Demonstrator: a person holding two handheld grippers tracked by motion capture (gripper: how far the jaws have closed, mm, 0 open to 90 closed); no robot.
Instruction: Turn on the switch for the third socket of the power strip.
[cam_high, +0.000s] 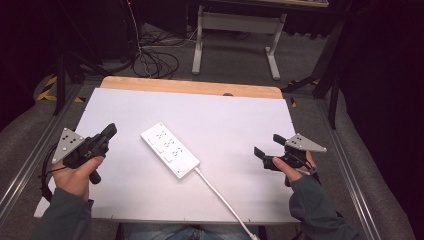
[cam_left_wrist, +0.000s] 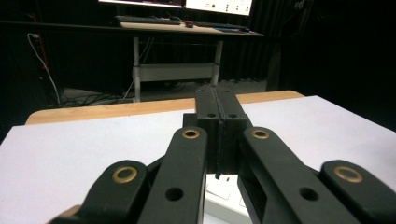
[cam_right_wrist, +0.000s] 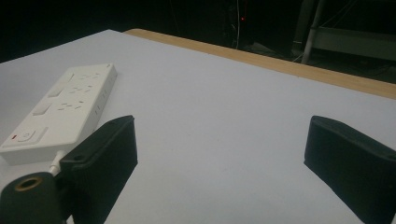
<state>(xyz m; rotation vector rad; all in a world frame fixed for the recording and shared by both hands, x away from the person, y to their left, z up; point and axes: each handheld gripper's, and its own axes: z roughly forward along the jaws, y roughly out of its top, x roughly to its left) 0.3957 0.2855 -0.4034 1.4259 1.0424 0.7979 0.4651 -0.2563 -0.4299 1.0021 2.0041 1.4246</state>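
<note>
A white power strip (cam_high: 169, 150) lies at an angle in the middle of the white sheet, its cord (cam_high: 222, 199) running off toward the near edge. My left gripper (cam_high: 110, 131) hovers to the strip's left in a person's hand, jaws pressed together with nothing between them. In the left gripper view the left gripper (cam_left_wrist: 219, 114) points over the sheet and a corner of the strip (cam_left_wrist: 224, 192) peeks out under it. My right gripper (cam_high: 268, 145) is held at the right, open and empty. The right gripper view shows the power strip (cam_right_wrist: 60, 112) at left, beyond the left jaw.
The white sheet (cam_high: 220, 115) covers a wooden table whose far edge (cam_high: 190, 86) shows bare. Metal rails run along both sides. A desk frame (cam_high: 235, 30) and loose cables (cam_high: 150, 60) stand on the floor behind.
</note>
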